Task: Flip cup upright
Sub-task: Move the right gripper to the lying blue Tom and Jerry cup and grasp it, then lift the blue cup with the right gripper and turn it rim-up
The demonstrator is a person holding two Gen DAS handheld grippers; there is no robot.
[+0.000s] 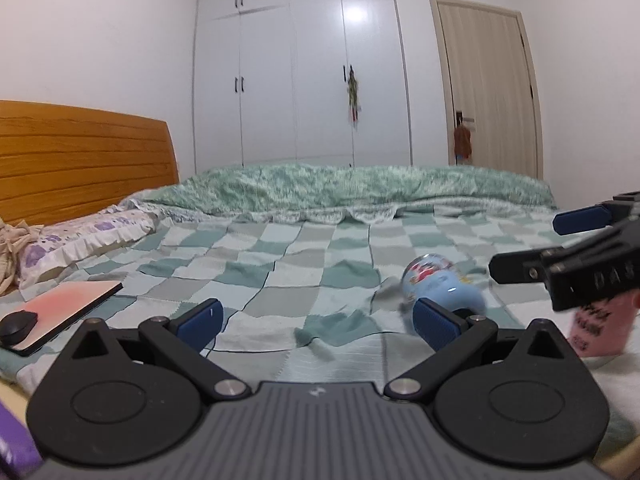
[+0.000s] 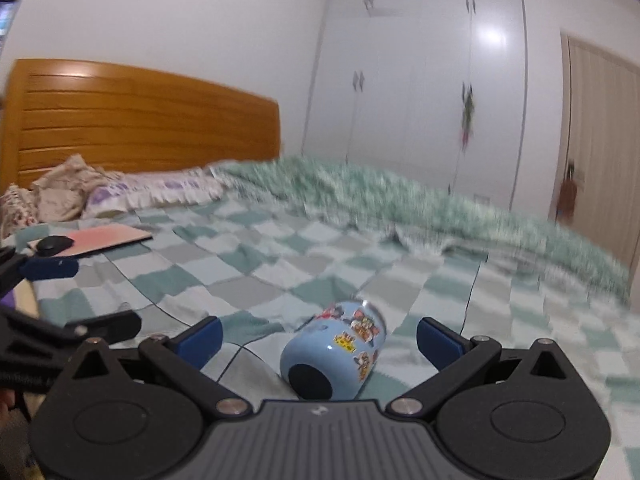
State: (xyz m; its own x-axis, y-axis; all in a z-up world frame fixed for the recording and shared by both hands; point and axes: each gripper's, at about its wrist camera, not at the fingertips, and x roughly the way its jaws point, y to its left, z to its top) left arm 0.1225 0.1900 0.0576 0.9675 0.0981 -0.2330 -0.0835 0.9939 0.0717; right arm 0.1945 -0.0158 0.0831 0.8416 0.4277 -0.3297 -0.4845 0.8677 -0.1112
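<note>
Approach step, nothing grasped yet. Light-blue stickered cup (image 2: pixel 334 354) on its side on the checked bedspread (image 2: pixel 280 256), low centre of the right wrist view, dark round base toward the camera, mouth pointing away up-frame. Right hand-held gripper (image 2: pixel 318 340) spread wide, one blue pad either side of the cup, both clear of the wall; cup sitting near the palm end of the gap rather than between the fingertips.

In the left wrist view, same cup (image 1: pixel 440 286) at right of centre, just beyond the right-hand blue pad of the left hand-held gripper (image 1: pixel 316 322), likewise wide and holding nothing. Right hand-held gripper's black fingers (image 1: pixel 520 270) entering from the right edge, close to the cup. Pink laptop-like slab with a black mouse (image 1: pixel 18 326) at lower left, well apart from the action.

Next move, as a judgement: close on the cup's body across its width, lift slightly off the soft bedding, rotate so the base goes down, then set down gently. Quilt wrinkled and yielding, so tipping on release likely unless placed on a flat patch.
</note>
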